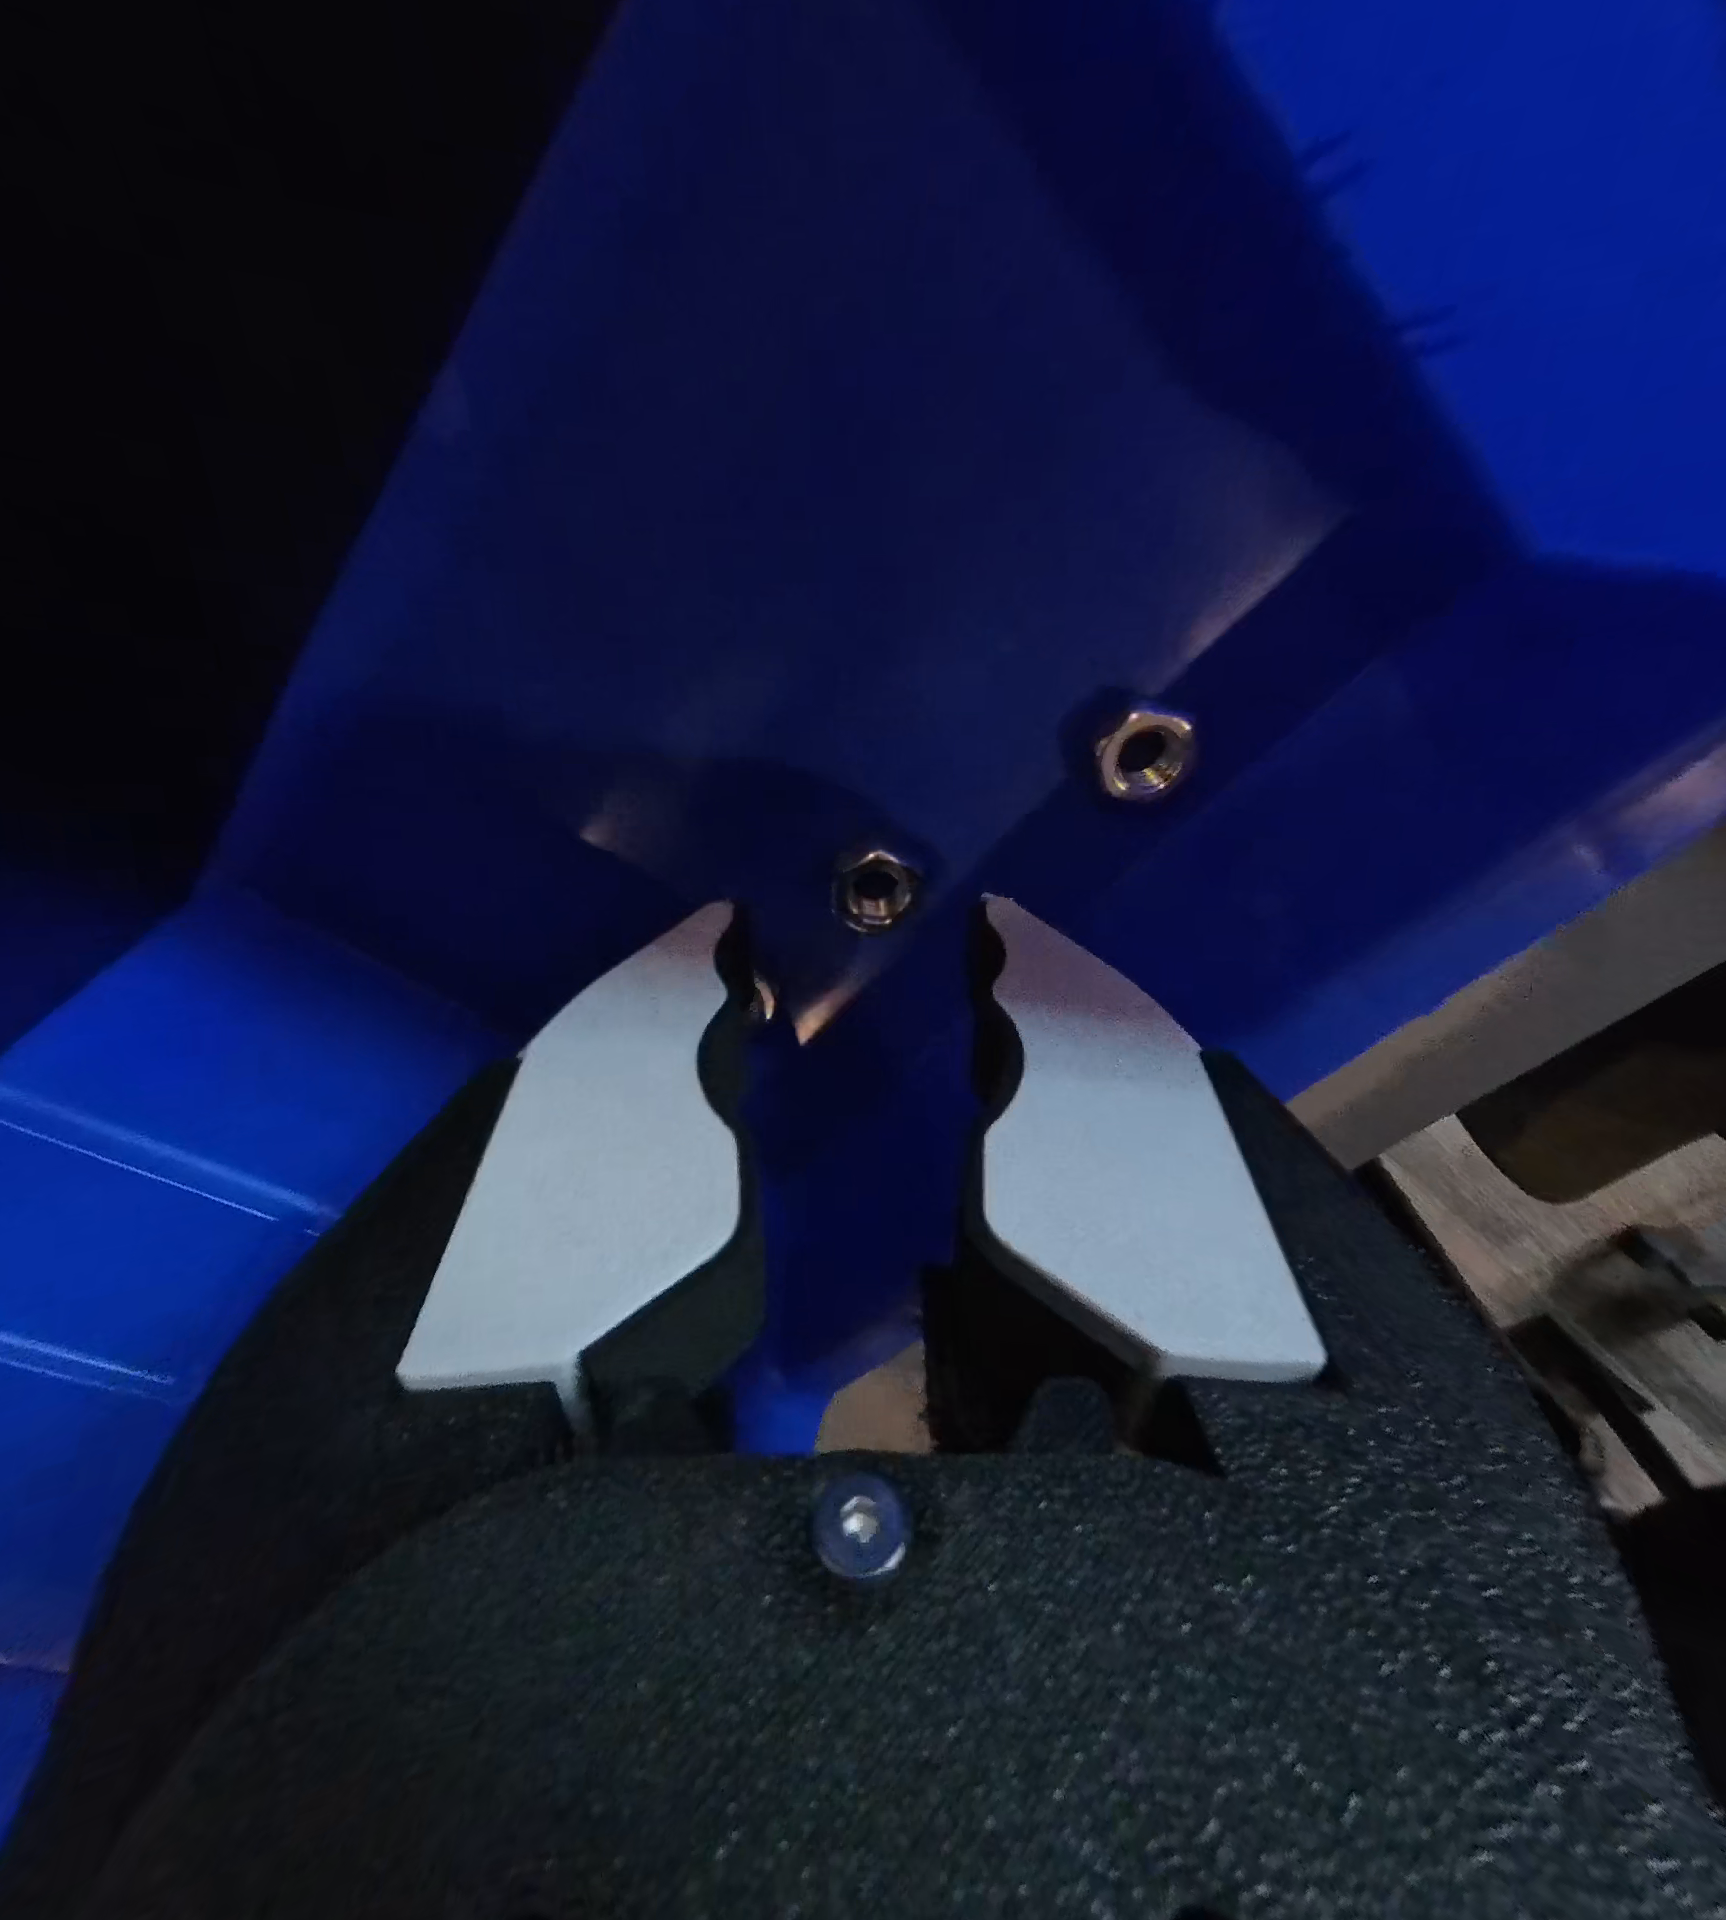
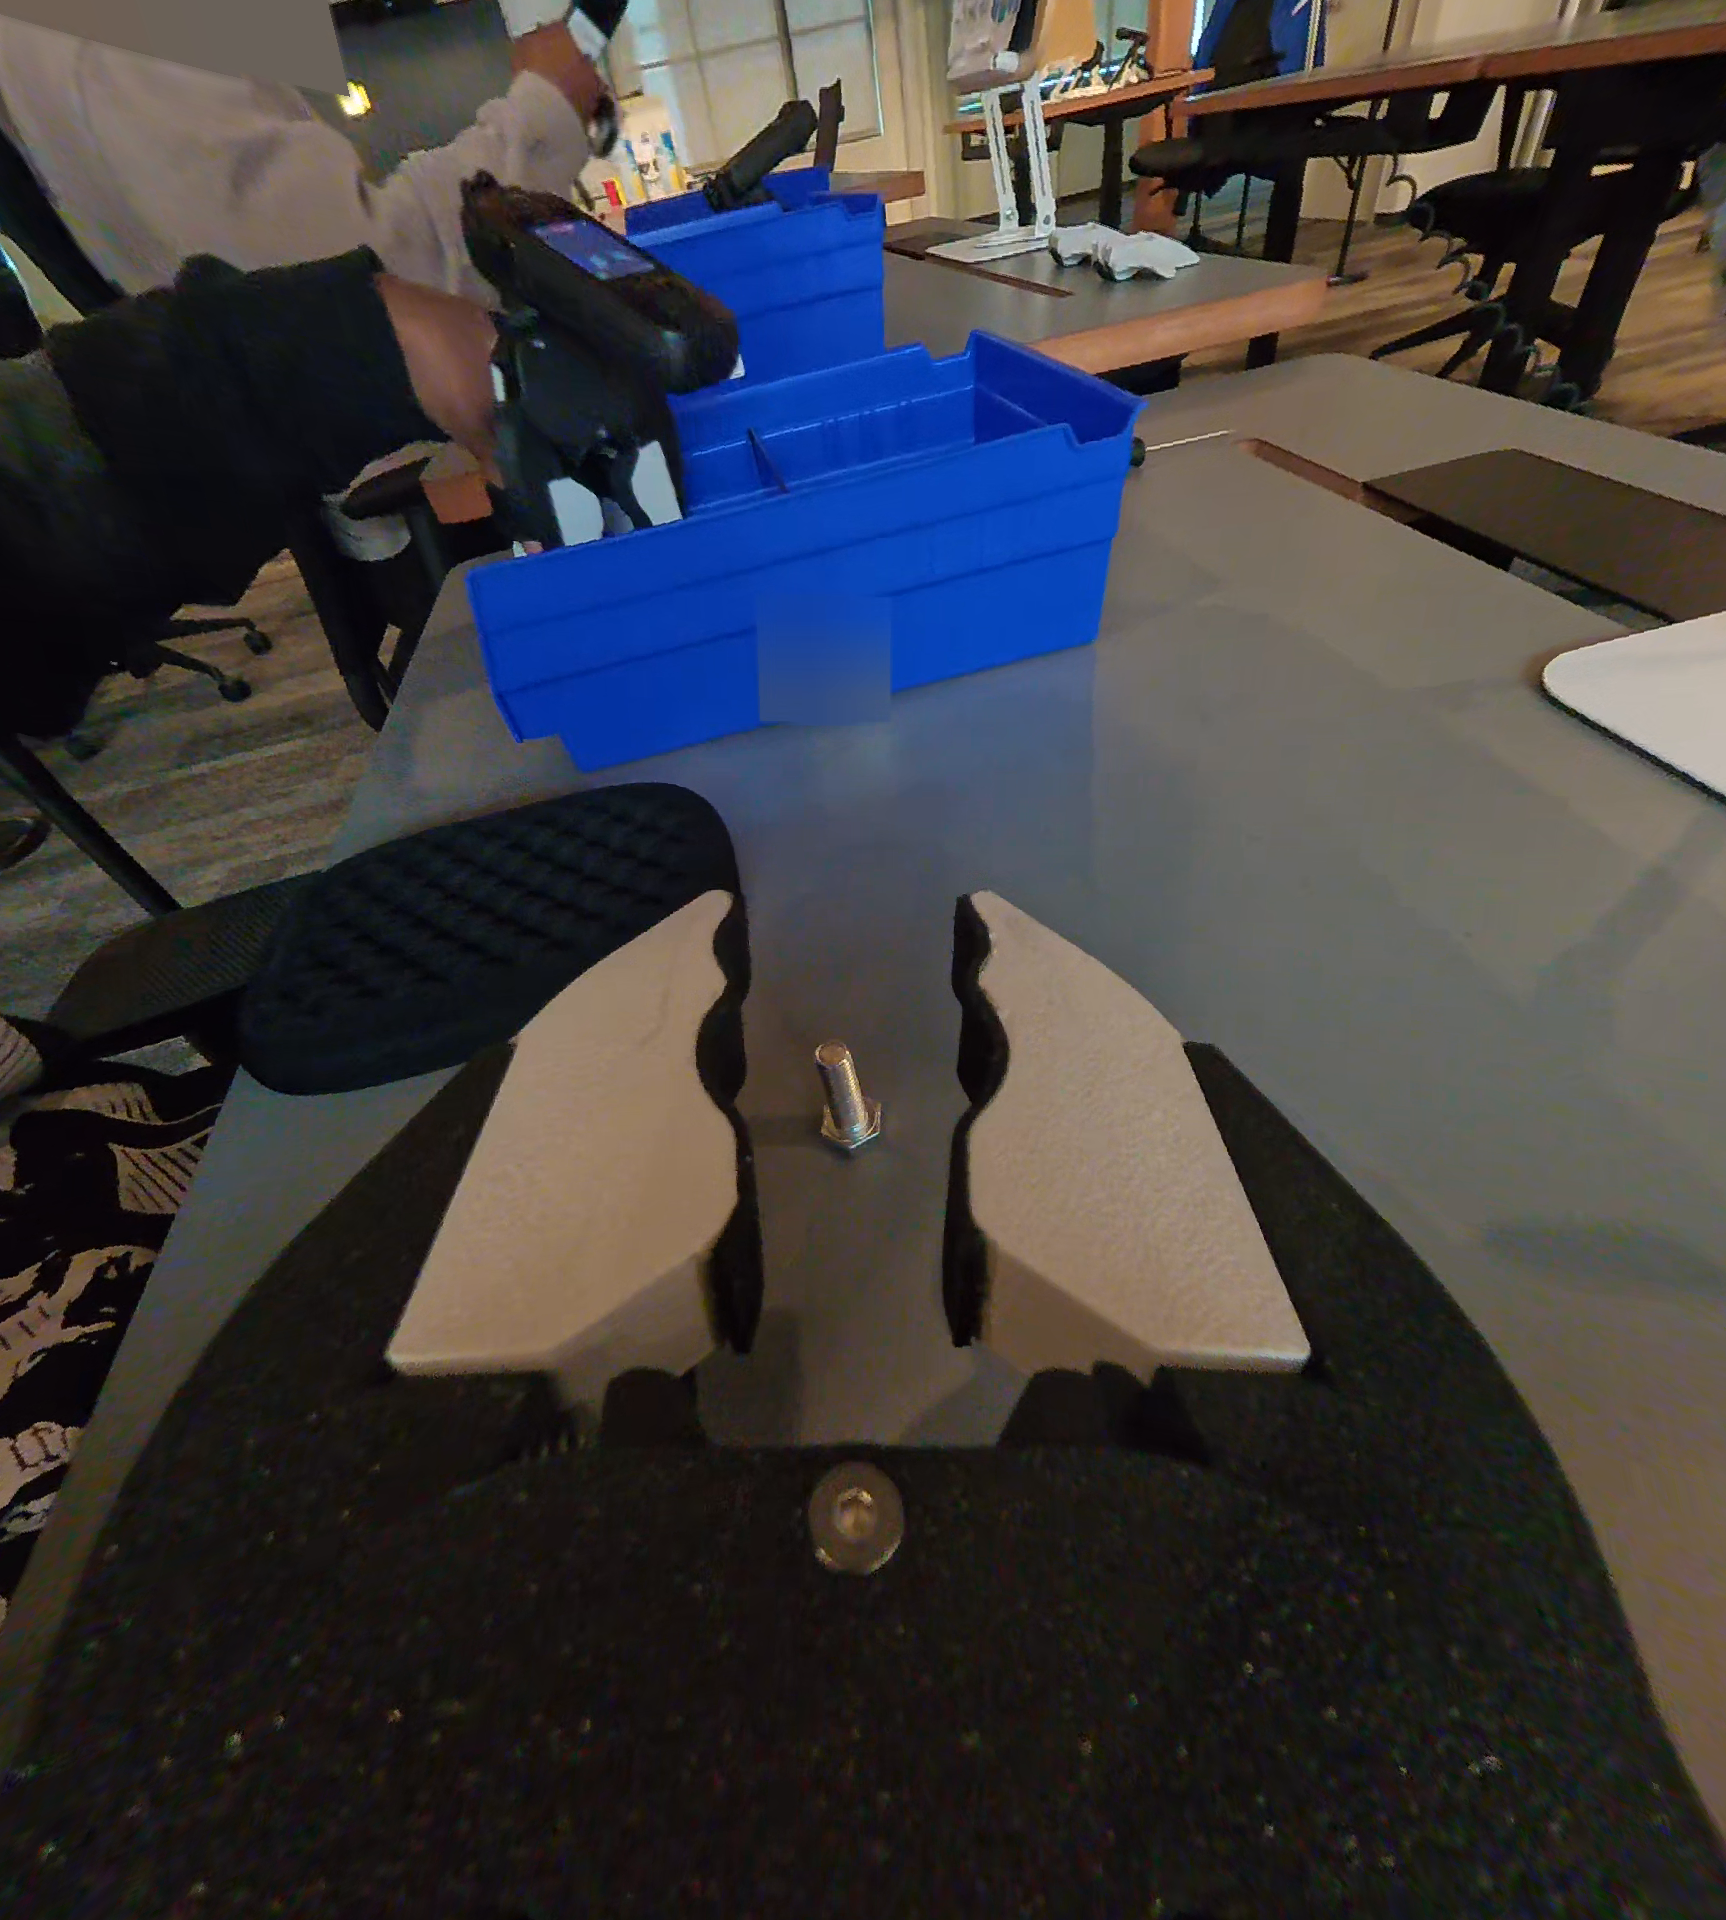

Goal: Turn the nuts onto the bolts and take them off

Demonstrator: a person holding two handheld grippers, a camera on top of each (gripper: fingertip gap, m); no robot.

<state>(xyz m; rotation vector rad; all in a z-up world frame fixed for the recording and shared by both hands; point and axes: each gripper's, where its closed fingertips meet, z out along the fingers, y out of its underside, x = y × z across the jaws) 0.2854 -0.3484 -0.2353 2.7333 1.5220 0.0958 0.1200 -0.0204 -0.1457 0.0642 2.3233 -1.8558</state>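
Note:
In the left wrist view my left gripper [image 1: 854,914] is open and empty, reaching down into a blue bin [image 1: 838,468]. One steel nut [image 1: 877,885] lies on the bin floor just beyond the fingertips, slightly toward the right. A second nut [image 1: 1143,751] lies farther right by the wall. In the right wrist view my right gripper [image 2: 848,914] is open and empty over the grey table [image 2: 1254,935]. A steel bolt [image 2: 843,1101] stands on its head on the table between the fingers, untouched. The left gripper [image 2: 589,457] shows dipping into the near end of the bin [image 2: 807,582].
A black chair armrest pad [image 2: 485,935] sticks out at the table's left edge. A second blue bin [image 2: 765,260] stands behind the first. A white pad [image 2: 1700,696] and a black mat [image 2: 1607,530] lie at the right. A person's dark sleeve [image 2: 163,457] holds the left gripper. My right fingertips sit around 40 centimeters from my left ones.

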